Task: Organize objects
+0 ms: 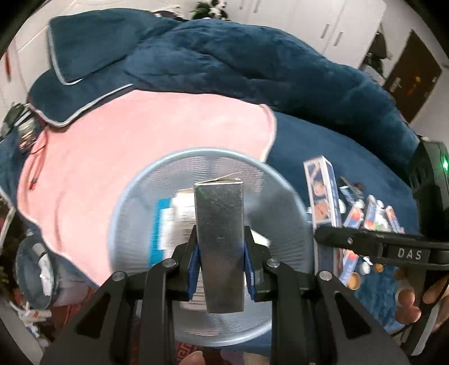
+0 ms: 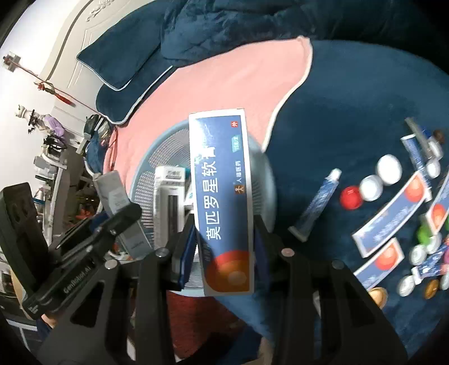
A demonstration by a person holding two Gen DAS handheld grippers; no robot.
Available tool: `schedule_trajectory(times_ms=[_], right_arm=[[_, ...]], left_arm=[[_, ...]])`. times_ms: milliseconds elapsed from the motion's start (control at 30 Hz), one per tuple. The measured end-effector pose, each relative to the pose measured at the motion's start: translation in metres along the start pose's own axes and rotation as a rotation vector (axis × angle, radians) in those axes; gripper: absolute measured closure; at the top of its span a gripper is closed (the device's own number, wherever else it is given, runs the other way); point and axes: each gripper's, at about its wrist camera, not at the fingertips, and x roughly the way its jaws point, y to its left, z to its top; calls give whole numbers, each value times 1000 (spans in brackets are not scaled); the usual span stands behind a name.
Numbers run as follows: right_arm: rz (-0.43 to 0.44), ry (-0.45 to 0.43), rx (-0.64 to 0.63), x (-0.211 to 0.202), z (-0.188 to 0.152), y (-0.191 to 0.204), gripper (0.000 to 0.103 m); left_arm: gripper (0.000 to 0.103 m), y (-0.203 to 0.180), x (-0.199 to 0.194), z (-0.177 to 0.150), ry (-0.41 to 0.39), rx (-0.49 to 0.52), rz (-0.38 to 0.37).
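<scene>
A bedroom in a home, seen over a made-up bed.

A dark blue plush duvet (image 1: 252, 64) covers the bed, with a piped blue pillow (image 2: 120, 64) at 11 o'clock and a pink blanket (image 1: 134, 140) spread across the middle. White panelled cupboards (image 1: 331, 25) with slim handles stand at 1 o'clock behind the bed, beside a dark wooden door (image 1: 412, 81) at 2 o'clock. A white moulded wall (image 2: 64, 36) carries a red tassel charm (image 2: 56, 92) at 10 o'clock, above a cluttered shelf (image 2: 53, 157) of small ornaments.
</scene>
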Motion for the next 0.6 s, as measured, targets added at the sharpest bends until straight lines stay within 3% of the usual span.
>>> schedule_trajectory(times_ms=[67,133,200,267,333,400,600], right_arm=[[20,45,19,12,-1,-1,59],[33,83,48,17,-4,-6,37],[34,62,62,12,-5,-10,25],[26,38,71,2,-4,-16,19],[5,18,85,-3,-3,-22,16],[-22,10,92,-4,-4,-24,14],[-53,12,80,-4,-5,-26,12]], left_arm=[[76,10,4,-1,6,-15,38],[76,19,8,-2,15,-35,72],[76,24,16,-3,33,-44,110],[76,29,22,-7,54,-31,159],[57,31,32,-8,87,-16,202],[13,33,38,-10,104,-11,230],[7,29,31,-13,83,-7,255]])
